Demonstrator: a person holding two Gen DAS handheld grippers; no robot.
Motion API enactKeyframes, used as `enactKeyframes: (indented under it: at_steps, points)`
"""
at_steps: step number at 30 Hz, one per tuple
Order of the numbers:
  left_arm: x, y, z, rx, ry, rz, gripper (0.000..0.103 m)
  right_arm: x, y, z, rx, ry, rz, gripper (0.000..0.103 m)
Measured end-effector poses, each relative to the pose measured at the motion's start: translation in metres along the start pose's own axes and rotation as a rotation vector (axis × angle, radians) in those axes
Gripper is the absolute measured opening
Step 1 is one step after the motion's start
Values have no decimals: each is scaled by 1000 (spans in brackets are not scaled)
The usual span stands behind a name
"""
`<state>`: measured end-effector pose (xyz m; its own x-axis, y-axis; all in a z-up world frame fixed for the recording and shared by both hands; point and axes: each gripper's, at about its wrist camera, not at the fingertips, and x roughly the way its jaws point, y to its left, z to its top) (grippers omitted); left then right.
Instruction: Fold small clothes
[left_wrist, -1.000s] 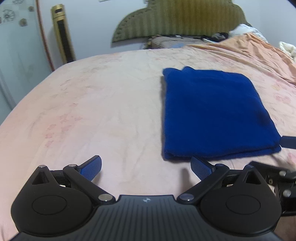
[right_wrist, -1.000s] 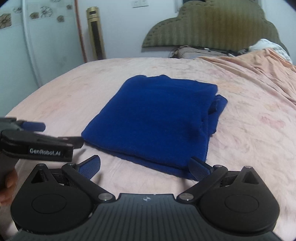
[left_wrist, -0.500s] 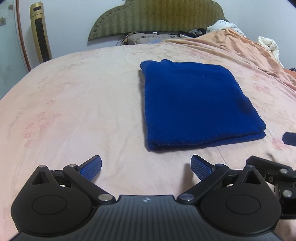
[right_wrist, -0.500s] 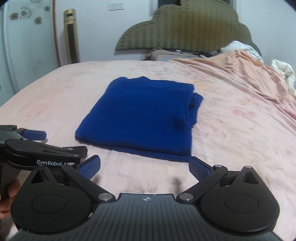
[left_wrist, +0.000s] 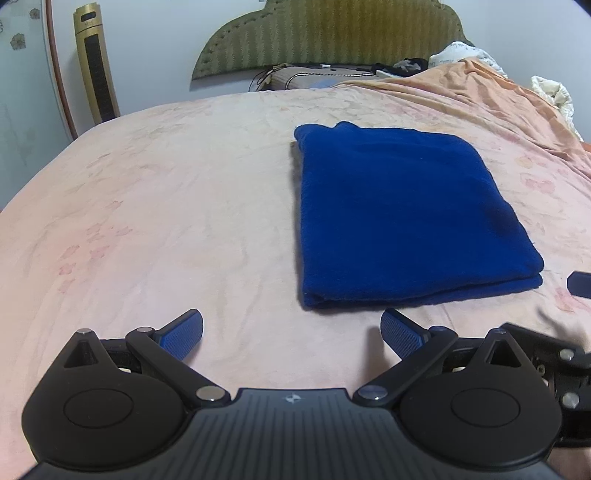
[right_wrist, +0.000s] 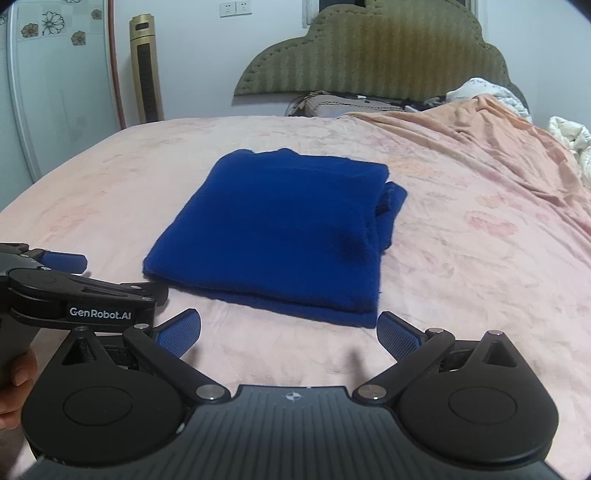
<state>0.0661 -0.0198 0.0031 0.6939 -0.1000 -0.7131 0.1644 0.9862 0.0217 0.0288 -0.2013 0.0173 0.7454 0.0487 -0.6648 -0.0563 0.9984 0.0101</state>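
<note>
A dark blue garment (left_wrist: 402, 214) lies folded into a flat rectangle on the pink bedsheet (left_wrist: 166, 206). It also shows in the right wrist view (right_wrist: 284, 236), with loose layers at its right edge. My left gripper (left_wrist: 291, 332) is open and empty, hovering just in front of the garment's near left corner. My right gripper (right_wrist: 288, 330) is open and empty, just in front of the garment's near edge. The left gripper's body shows at the left of the right wrist view (right_wrist: 74, 295).
An olive headboard (right_wrist: 369, 48) and pillows stand at the far end. A peach blanket (right_wrist: 498, 140) is heaped on the right side. A gold tower fan (right_wrist: 146, 70) and a white wardrobe (right_wrist: 55, 81) stand beyond the bed's left edge.
Both grippers have drawn back from the folded garment and risen a little, staying open. The garment has not moved.
</note>
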Motion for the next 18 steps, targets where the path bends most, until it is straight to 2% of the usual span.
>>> enactKeyframes:
  at_steps: [18]
  points:
    - [-1, -3, 0, 26, 1, -11, 103, -3, 0, -1, 13, -10, -4, 103]
